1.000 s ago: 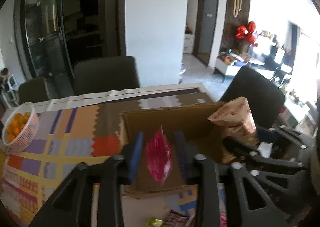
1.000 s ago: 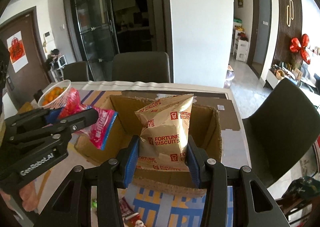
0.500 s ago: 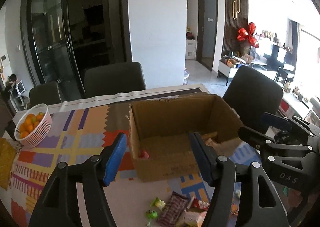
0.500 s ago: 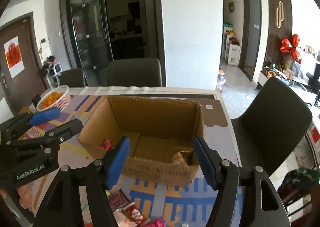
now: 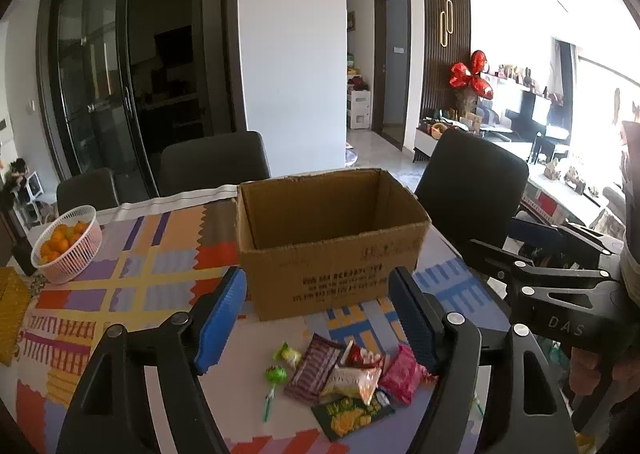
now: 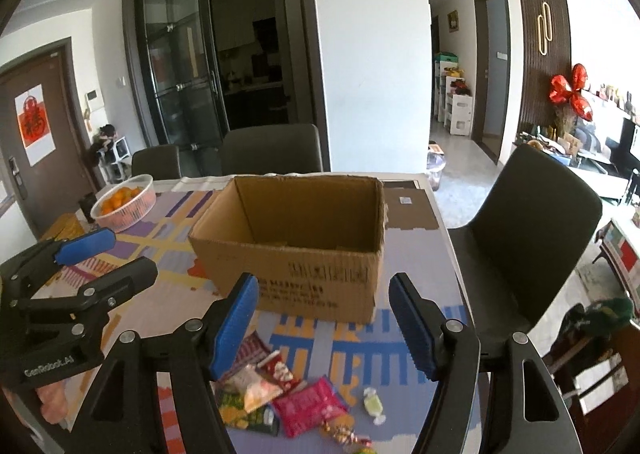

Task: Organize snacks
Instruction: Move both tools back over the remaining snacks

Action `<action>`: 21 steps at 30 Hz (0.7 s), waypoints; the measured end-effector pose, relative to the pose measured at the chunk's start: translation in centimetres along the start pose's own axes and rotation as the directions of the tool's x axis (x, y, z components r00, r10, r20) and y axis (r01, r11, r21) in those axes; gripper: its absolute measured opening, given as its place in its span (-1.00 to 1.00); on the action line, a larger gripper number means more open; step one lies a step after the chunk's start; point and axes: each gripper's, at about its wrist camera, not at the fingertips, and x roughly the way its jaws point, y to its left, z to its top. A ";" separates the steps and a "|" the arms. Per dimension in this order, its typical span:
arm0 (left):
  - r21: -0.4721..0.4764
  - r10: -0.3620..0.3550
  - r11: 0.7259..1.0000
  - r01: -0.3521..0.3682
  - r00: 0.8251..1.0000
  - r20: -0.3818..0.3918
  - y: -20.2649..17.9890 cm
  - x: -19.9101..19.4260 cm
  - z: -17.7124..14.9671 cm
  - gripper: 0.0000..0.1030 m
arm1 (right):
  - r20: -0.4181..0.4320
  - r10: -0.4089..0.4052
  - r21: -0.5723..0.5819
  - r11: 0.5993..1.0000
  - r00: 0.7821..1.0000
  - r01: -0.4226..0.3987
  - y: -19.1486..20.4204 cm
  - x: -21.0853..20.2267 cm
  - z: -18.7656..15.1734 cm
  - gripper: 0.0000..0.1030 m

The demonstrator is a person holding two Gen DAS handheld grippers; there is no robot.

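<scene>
Snack pile [image 5: 348, 378] below empty tongs [image 5: 320, 318]

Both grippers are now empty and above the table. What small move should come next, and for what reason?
Probably lower the left gripper toward the snack pile and close on one packet, perhaps the pink packet. Its jaws have just been opening and nothing is between them; the right gripper is open and empty too. Several snacks lie on the table in front of the cardboard box.

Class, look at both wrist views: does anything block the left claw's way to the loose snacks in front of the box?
Nothing visible does. The left claw is open and empty above the snack pile; the cardboard box stands beyond the pile.
</scene>
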 end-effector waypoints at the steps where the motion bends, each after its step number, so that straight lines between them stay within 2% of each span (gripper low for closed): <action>1: -0.001 0.000 1.000 0.000 1.000 -0.003 -0.1 -0.3 -0.5 0.44 | 0.000 -0.004 -0.002 1.000 1.000 0.004 0.0 -0.2 -0.4 0.33; 16: -0.007 -0.042 0.999 0.042 0.998 -0.056 -3.0 -1.7 -6.7 0.47 | -0.061 -0.061 0.003 0.998 0.996 0.062 -0.9 -3.0 -7.5 0.33; 21: 0.008 -0.029 1.000 0.030 0.997 -0.076 -3.7 -1.2 -8.6 0.47 | -0.109 -0.074 0.006 0.997 0.991 0.076 -1.4 -3.1 -9.7 0.33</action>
